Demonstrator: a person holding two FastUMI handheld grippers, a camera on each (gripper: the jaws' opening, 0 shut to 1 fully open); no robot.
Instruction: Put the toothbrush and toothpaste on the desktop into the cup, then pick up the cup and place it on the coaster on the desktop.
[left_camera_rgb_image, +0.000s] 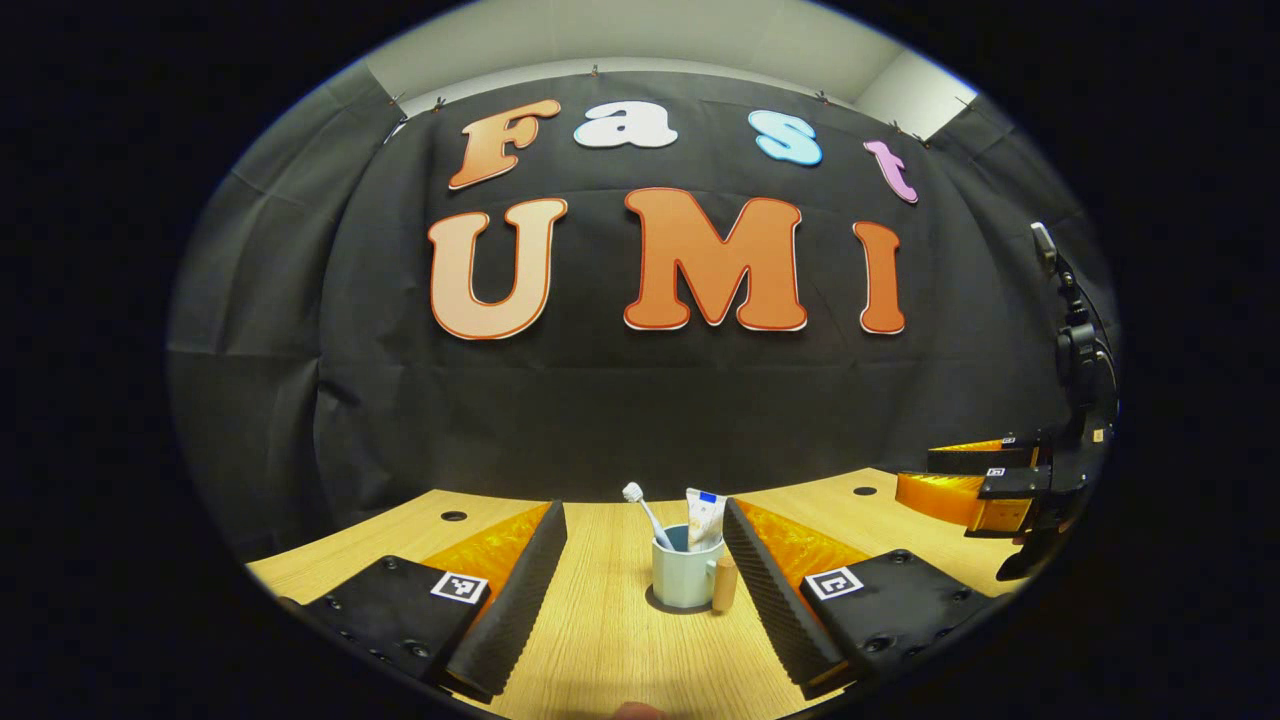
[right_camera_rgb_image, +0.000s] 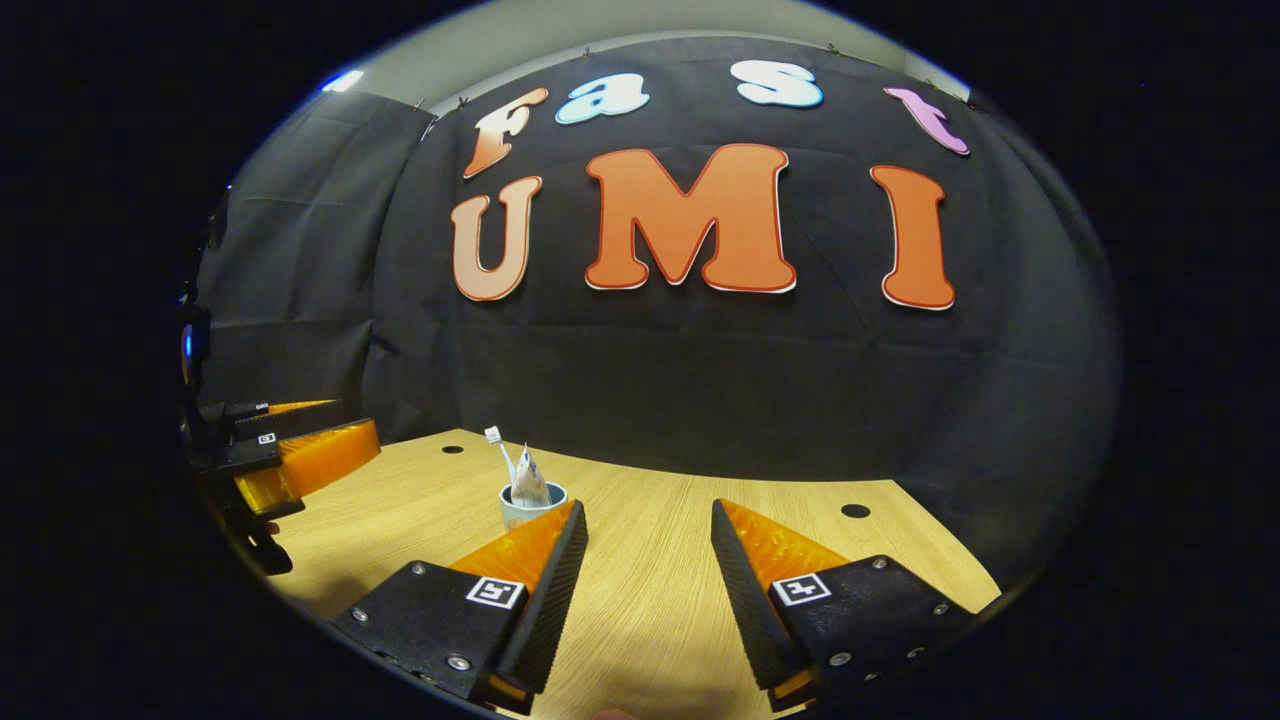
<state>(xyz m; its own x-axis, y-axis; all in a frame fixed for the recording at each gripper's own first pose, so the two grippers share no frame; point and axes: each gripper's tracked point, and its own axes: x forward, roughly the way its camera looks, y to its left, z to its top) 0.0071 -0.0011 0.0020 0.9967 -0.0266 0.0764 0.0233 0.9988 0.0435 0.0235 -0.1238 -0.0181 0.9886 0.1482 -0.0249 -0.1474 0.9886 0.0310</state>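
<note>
Both tongs stand open and grip nothing. Left tongs (left_camera_rgb_image: 645, 525) hover low over the table (left_camera_rgb_image: 600, 640), jaws spread wide, with the cup (left_camera_rgb_image: 683, 577) standing beyond and between the fingertips, apart from both. Right tongs (right_camera_rgb_image: 648, 520) likewise sit with jaws parted above bare table (right_camera_rgb_image: 650, 600); the same cup (right_camera_rgb_image: 530, 505) lies at about 11 o'clock from them, partly hidden behind their left finger.

Contents of the cup: one toothbrush (left_camera_rgb_image: 640, 510), head up and leaning toward 11 o'clock, and one toothpaste tube (left_camera_rgb_image: 705, 518), standing upright beside it. In the right gripper view the toothbrush (right_camera_rgb_image: 497, 447) and tube (right_camera_rgb_image: 528, 480) again rise above the rim.

The cup carries a light wooden handle (left_camera_rgb_image: 724, 585) on its 3 o'clock side. It rests on a dark round coaster (left_camera_rgb_image: 660, 603), whose edge shows at the cup's base.

Surroundings: round cable holes in the table, one at 10 o'clock (left_camera_rgb_image: 453, 516) and one at 2 o'clock (left_camera_rgb_image: 865, 491) of the cup. Nothing stands between the left tongs and the cup.

Count: one cup, one toothbrush, one tube, one coaster, two tongs.
</note>
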